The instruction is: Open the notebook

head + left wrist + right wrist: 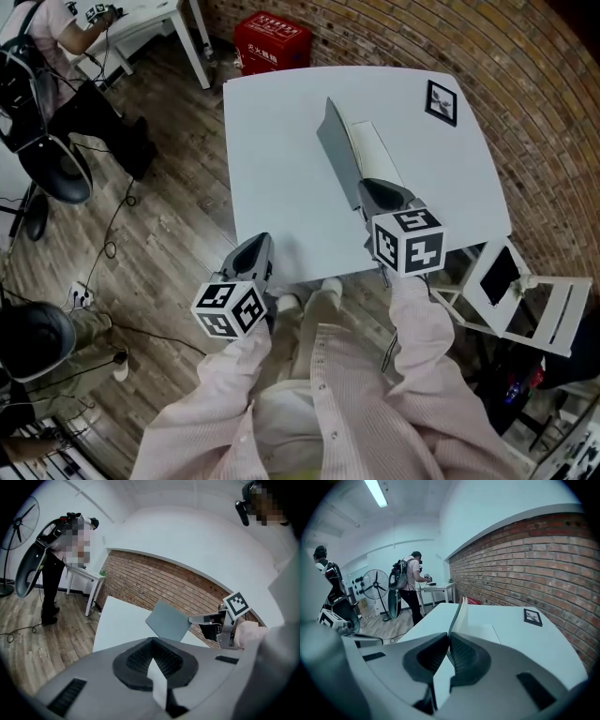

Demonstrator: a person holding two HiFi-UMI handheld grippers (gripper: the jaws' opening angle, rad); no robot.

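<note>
Head view: a white table [272,159] carries the notebook [339,150] right of centre, its spine running from 11 o'clock to 5 o'clock. The grey cover is lifted off the page block and stands steeply on edge. The white pages lie flat on the table on the cover's 3 o'clock side. The right gripper [368,190] meets the notebook at its 5 o'clock end. In the right gripper view, the right gripper [449,641] has its jaws clamped on the cover's near edge, with the thin sheet pinched between the dark pads. The notebook [460,613] rises away from them, the cover towards 12 o'clock. The left gripper [255,247] is at the table's near edge, at 7 o'clock from the notebook and well apart from it. In the left gripper view, its jaws are together with nothing between them. That view also shows the raised cover from the side at 1 o'clock, with the right gripper [202,619] attached at its right corner. A square marker card [442,101] lies flat near the table's 1 o'clock corner, apart from the notebook. Off the table, a red box [270,42] stands on the wood floor at 12 o'clock against the brick wall. A white folding chair [525,295] stands at 4 o'clock.
</note>
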